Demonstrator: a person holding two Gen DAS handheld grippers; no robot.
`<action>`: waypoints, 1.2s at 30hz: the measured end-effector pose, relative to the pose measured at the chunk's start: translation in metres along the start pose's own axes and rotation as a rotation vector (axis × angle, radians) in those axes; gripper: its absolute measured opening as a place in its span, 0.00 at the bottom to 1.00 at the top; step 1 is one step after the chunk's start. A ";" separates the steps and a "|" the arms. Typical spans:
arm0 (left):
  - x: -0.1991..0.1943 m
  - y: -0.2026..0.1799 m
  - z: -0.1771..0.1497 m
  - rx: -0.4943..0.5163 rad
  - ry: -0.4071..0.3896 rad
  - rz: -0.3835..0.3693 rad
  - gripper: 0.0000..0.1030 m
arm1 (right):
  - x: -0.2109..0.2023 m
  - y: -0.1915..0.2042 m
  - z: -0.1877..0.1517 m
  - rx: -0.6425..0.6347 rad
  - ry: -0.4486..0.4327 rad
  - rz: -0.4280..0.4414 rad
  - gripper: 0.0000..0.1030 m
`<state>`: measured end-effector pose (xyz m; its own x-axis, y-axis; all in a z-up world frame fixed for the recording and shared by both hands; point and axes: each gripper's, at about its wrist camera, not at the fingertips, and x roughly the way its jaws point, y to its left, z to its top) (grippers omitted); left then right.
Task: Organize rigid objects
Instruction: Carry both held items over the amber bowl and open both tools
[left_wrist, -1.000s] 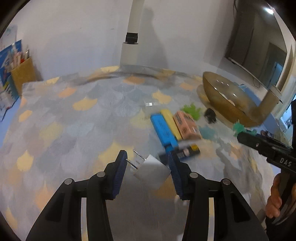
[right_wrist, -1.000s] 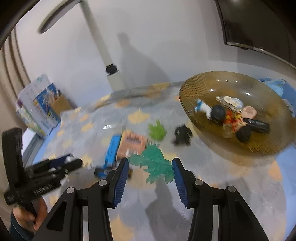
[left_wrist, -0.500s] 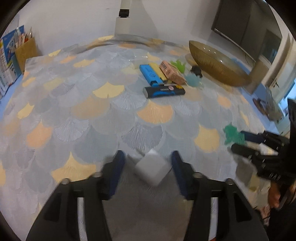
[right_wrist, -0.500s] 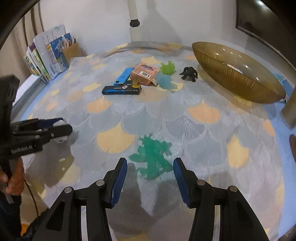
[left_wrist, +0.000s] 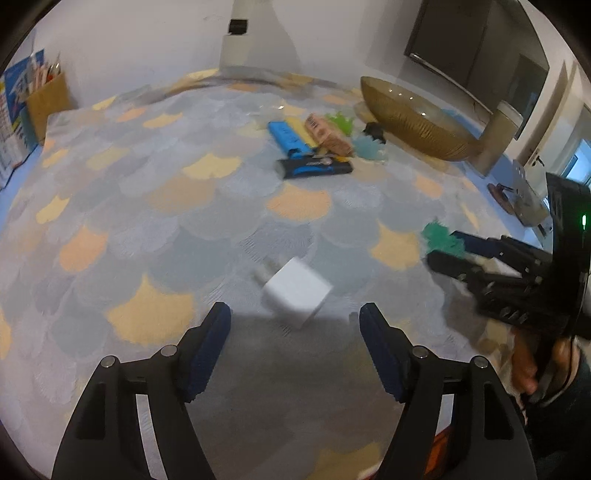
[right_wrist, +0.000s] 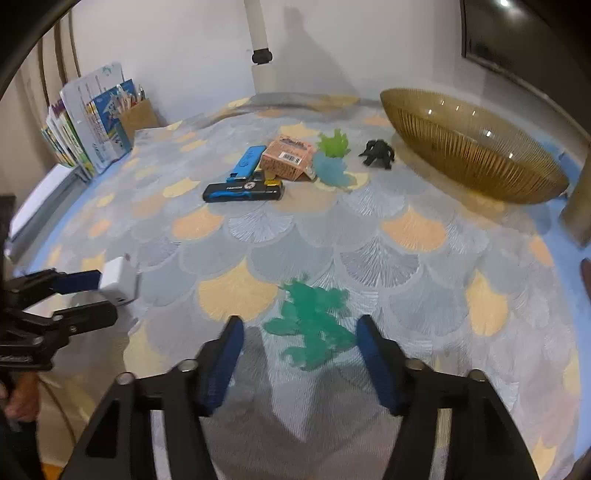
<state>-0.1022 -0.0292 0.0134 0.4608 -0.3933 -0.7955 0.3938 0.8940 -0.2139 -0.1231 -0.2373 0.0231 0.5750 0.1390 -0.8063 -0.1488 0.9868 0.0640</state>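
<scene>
Here the left gripper (left_wrist: 295, 321) is opening, its pads clear of the white charger (left_wrist: 297, 291) lying on the patterned cloth (left_wrist: 184, 221) between them. The right gripper (right_wrist: 299, 339) stands part-open — the green toy figure (right_wrist: 314, 325) lies loose between its fingers, untouched.

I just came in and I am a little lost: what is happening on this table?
A person holds a gripper in each hand over a patterned tablecloth. The left gripper is opening, its fingers clear of the white charger. The right gripper is open around a green toy figure on the cloth. More small items lie farther back beside an amber bowl.
</scene>
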 end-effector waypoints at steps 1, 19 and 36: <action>0.004 -0.003 0.002 -0.002 0.005 0.002 0.64 | 0.001 0.004 -0.002 -0.023 -0.016 -0.033 0.51; -0.011 -0.073 0.084 0.174 -0.138 0.005 0.34 | -0.050 -0.056 0.018 0.077 -0.172 -0.008 0.48; 0.067 -0.169 0.227 0.248 -0.202 -0.080 0.34 | -0.068 -0.207 0.133 0.323 -0.133 -0.236 0.49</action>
<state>0.0425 -0.2554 0.1248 0.5590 -0.5170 -0.6482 0.6055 0.7886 -0.1069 -0.0248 -0.4399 0.1428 0.6651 -0.1055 -0.7393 0.2476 0.9651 0.0850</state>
